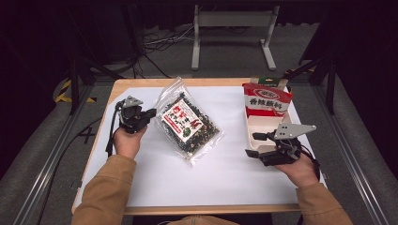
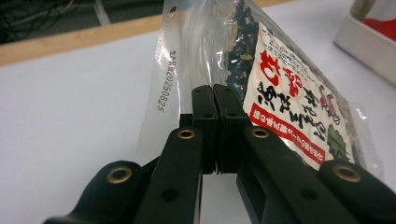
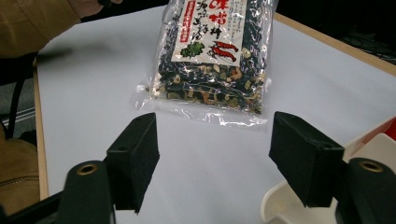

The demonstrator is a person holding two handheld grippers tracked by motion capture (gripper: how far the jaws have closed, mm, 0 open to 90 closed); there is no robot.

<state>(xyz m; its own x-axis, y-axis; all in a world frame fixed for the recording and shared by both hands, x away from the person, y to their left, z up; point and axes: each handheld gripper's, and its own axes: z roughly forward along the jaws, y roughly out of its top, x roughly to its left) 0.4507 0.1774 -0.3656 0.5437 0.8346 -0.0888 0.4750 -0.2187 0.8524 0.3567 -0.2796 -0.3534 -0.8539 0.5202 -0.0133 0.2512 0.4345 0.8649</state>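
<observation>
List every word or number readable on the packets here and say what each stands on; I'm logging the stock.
"20250825", after some unclear characters: printed along the clear sealed edge of the transparent plastic bag of dark dried flakes, beside the shut left gripper.
"香辣酥料": on the red and white packet standing in the white tray.
Large red and black characters on the bag's white label: too distorted to read.
Packet's top logo: too small.

I see my left gripper (image 1: 151,114) at the clear seaweed bag's (image 1: 189,123) edge on the counter (image 1: 225,173); my right gripper (image 1: 256,144) sits beside the white tray (image 1: 251,136).
</observation>
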